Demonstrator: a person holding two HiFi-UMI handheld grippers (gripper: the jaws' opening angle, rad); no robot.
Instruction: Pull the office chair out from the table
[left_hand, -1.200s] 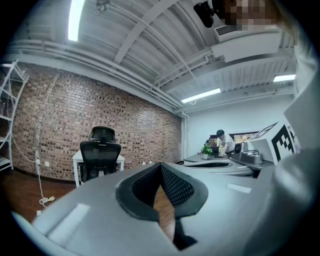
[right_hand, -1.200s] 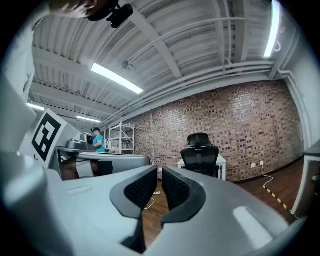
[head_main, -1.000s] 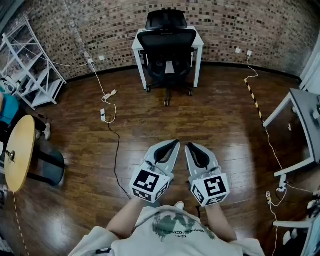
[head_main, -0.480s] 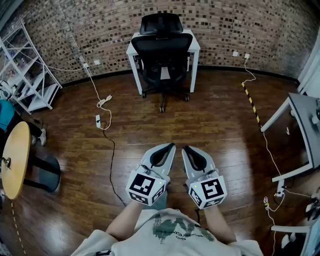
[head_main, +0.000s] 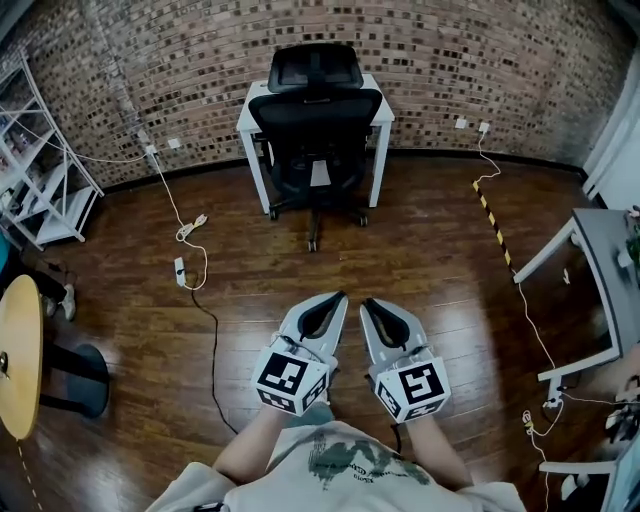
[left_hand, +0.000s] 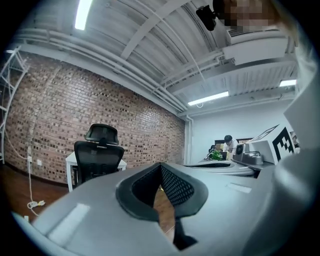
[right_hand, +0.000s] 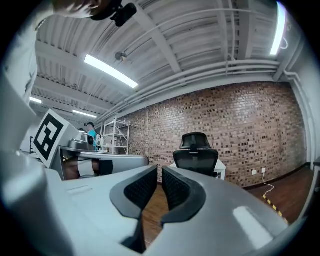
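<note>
An office: black office chair (head_main: 315, 140) at a white table (head_main: 383, 108), brick wall (head_main: 480, 50), metal shelving (head_main: 45, 170)

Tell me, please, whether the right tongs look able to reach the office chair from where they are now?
Probably not yet: the right tongs hover well short of the office chair, which sits tucked at the white table. Only bare floor lies between, so the way looks free.

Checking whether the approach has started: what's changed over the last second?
The person has walked closer: the black mesh office chair and the white table it is tucked under look nearer in the head view. The left gripper and right gripper stay side by side, empty; the chair is still tucked in.
</note>
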